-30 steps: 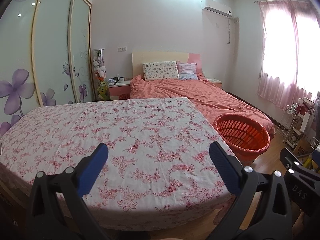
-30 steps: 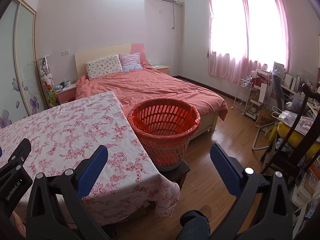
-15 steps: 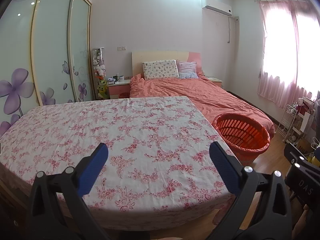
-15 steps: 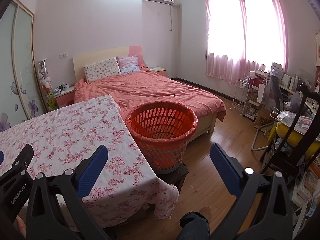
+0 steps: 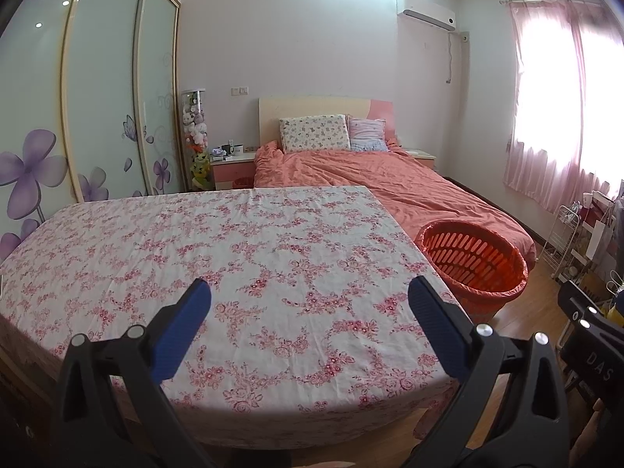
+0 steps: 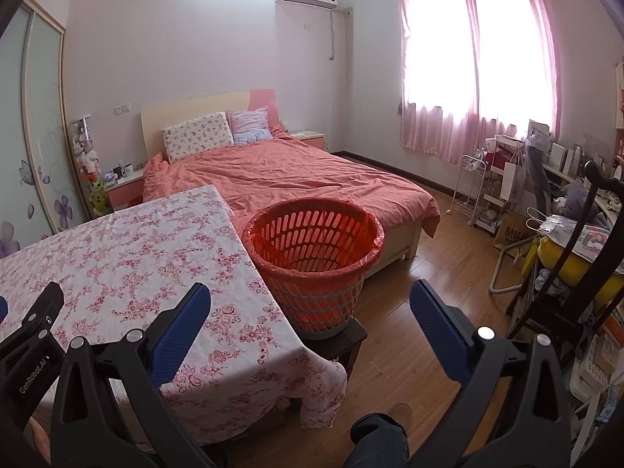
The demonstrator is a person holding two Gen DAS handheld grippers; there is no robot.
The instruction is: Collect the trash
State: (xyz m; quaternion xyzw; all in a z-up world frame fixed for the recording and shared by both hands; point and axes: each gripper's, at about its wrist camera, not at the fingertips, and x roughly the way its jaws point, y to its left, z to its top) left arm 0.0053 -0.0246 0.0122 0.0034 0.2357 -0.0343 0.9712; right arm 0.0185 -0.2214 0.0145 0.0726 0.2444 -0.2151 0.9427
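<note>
My left gripper [image 5: 308, 304] has its blue pads spread wide with nothing between them, poised over the near edge of the table [image 5: 218, 257]. In the left wrist view the flowered cloth fills everything from nine o'clock across to two o'clock, and I can find no wrapper, scrap or other rubbish anywhere on it. The orange basket [image 5: 474, 263] sits at about three o'clock, just beside the table's right edge, with the bed [image 5: 390, 179] behind it at one o'clock. The other tool's black body pokes in at four o'clock.

In the right wrist view, my right gripper [image 6: 310, 304] is likewise spread and empty, pointed out past the table corner. The basket [image 6: 312, 261] stands dead ahead at twelve o'clock on a small dark stool [image 6: 351, 337], lined with a thin reddish bag; what I can see of the inside looks empty, though the bottom is partly hidden by the rim. The cluttered desk [image 6: 577, 230] sits at three o'clock.

My read: either the collecting hasn't started or the table is already cleared. No trash shows in either view, so I'd have to look for some first.
</note>
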